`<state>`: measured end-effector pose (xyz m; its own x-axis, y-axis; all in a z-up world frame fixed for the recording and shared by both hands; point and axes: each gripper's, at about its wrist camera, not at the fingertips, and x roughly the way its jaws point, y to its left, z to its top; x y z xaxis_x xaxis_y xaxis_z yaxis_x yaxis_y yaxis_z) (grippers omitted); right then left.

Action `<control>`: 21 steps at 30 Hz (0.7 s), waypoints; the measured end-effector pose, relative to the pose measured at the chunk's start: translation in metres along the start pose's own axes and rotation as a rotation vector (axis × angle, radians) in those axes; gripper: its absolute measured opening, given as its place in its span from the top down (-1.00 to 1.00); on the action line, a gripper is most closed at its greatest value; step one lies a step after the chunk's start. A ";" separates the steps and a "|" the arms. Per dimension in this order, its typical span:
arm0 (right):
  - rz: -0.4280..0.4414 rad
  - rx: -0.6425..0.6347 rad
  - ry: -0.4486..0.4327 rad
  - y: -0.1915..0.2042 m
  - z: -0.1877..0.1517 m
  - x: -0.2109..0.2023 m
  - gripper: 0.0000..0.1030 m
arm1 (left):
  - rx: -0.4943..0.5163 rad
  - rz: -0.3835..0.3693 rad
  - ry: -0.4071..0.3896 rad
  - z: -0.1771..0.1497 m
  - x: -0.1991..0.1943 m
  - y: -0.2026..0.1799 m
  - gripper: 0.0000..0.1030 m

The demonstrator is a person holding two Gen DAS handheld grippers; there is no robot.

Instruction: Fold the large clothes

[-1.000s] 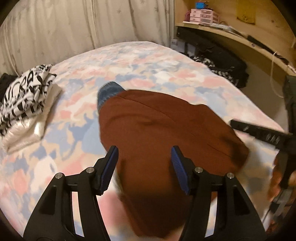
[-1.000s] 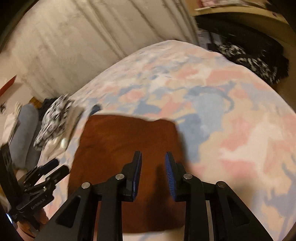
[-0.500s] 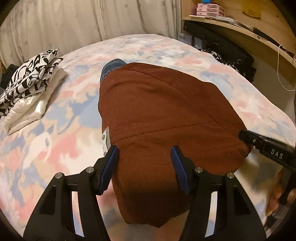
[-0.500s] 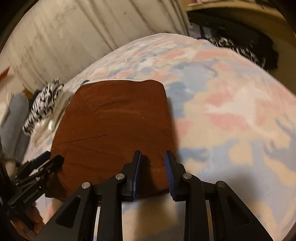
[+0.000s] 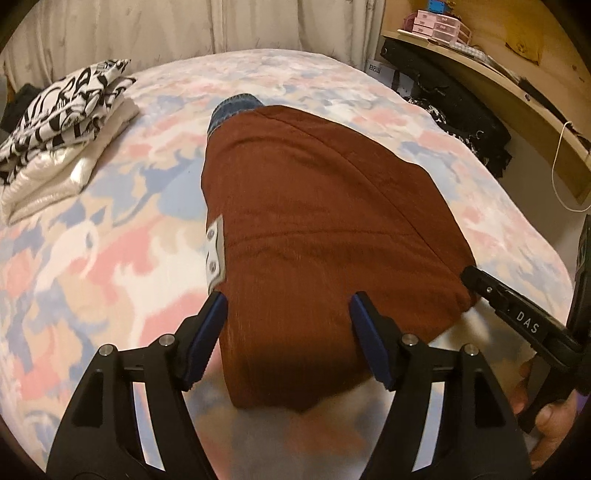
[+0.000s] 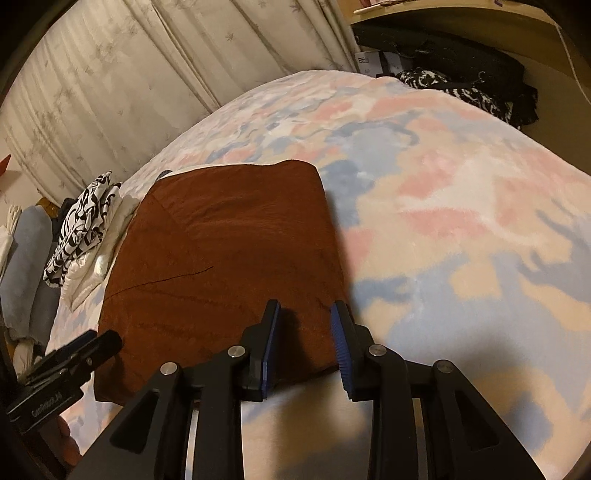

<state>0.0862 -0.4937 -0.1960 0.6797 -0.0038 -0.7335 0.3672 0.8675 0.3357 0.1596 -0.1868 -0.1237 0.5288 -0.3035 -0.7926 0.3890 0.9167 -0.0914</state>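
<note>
Two grippers over a bed (image 5: pixel 110 258) covered in a pink, blue and cream blotched blanket. Folded rust-brown garment (image 5: pixel 325 229) flat on the blanket near the close edge, roughly rectangular, with a seam line across the top layer. Blue denim-like fabric (image 5: pixel 231 109) poking out from under its far left corner; small grey tab with two snaps (image 5: pixel 215 251) sticking out at its left edge.

Left gripper (image 5: pixel 288 321) poised above the garment's near end, blue-padded fingers spread wide, nothing between them but the cloth below; contact with the fabric not clear. Right gripper (image 6: pixel 304 332) over the near right corner of the same garment (image 6: pixel 221 266), fingers parted more narrowly, clamped on nothing. Tip of the right gripper also visible from the left wrist view, touching or just beside the garment's right corner.

Stack of folded clothes (image 5: pixel 62 125) at the far left of the bed, black-and-white patterned piece on top of cream ones, well apart from the brown garment. Pale curtain (image 6: pixel 129 92) behind the bed. Curved wooden shelf (image 5: pixel 498 92) to the right with small pink drawers (image 5: pixel 436 26) on it. Dark bags and black-and-white cloth (image 6: pixel 461 85) heaped below the shelf, beyond the bed's right edge. Blue-grey rolled item (image 6: pixel 26 266) off the left side of the bed.
</note>
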 end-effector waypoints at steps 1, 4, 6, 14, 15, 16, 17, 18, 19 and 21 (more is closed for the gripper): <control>-0.002 0.000 -0.007 0.002 -0.003 -0.005 0.34 | -0.004 -0.003 0.003 -0.002 -0.003 0.001 -0.31; -0.008 -0.011 -0.013 0.007 -0.009 -0.017 0.14 | -0.002 -0.007 0.008 -0.010 -0.014 0.002 -0.31; 0.006 -0.010 -0.003 0.010 -0.015 -0.025 0.03 | 0.004 -0.007 0.009 -0.015 -0.022 0.004 -0.31; 0.065 -0.035 0.053 0.025 -0.051 -0.052 0.02 | -0.028 -0.039 0.008 -0.035 -0.056 0.017 -0.32; 0.070 -0.038 0.060 0.026 -0.054 -0.054 0.00 | -0.030 -0.048 0.008 -0.035 -0.059 0.017 -0.34; 0.076 -0.041 0.066 0.026 -0.056 -0.056 -0.05 | -0.034 -0.065 0.006 -0.036 -0.062 0.018 -0.42; 0.083 -0.046 0.076 0.029 -0.059 -0.058 -0.10 | -0.040 -0.080 0.005 -0.036 -0.065 0.017 -0.54; 0.088 -0.052 0.081 0.030 -0.061 -0.060 -0.17 | -0.048 -0.094 0.003 -0.036 -0.068 0.018 -0.57; 0.092 -0.058 0.084 0.031 -0.061 -0.063 -0.23 | -0.058 -0.114 -0.001 -0.036 -0.071 0.019 -0.57; 0.105 -0.079 0.077 0.035 -0.061 -0.072 -0.30 | -0.069 -0.137 0.004 -0.033 -0.073 0.017 -0.57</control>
<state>0.0113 -0.4328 -0.1675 0.6598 0.1245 -0.7411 0.2434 0.8976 0.3674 0.1029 -0.1411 -0.0870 0.4709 -0.4259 -0.7726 0.4046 0.8825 -0.2399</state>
